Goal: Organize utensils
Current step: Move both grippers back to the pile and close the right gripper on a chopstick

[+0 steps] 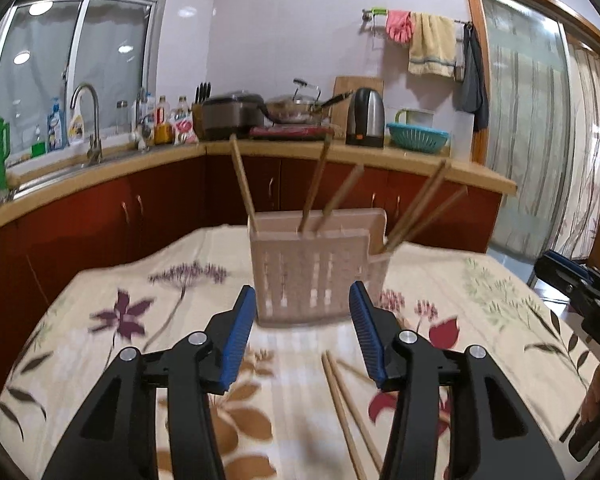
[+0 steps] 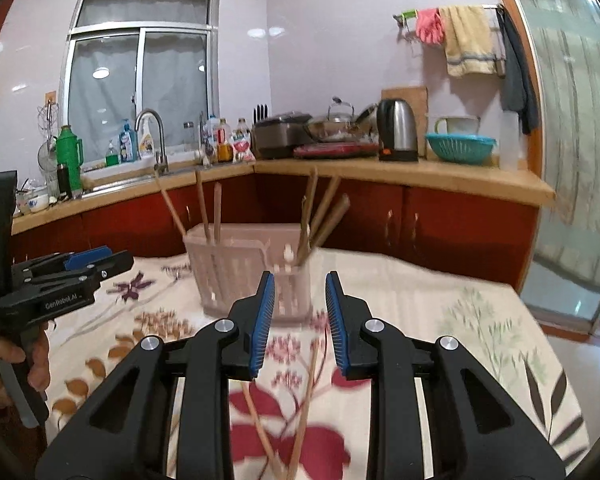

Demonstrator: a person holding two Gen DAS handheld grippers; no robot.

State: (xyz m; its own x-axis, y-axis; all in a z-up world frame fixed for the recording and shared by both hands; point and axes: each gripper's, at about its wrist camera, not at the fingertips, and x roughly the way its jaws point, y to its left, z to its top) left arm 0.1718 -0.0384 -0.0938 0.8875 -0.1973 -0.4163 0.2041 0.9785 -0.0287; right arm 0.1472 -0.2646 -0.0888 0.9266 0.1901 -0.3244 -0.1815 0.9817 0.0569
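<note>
We are judging the pick-up step underway: both the left gripper (image 1: 303, 298) and right gripper (image 2: 300, 286) are hovering spread and empty, needing to pinch the near chopsticks (image 2: 306, 392) for the far holder (image 2: 236, 272).

At frame centre a pink slotted holder (image 1: 308, 276) stood on the floral tablecloth (image 1: 100, 320), chopsticks (image 1: 242, 178) leaning inside. The left gripper (image 1: 303, 300) gaped empty below it; two loose chopsticks (image 1: 346, 408) lay lower right.

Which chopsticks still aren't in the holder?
The two chopsticks lying flat on the floral tablecloth, just in front of the holder. All the others stand upright or lean inside it.
</note>
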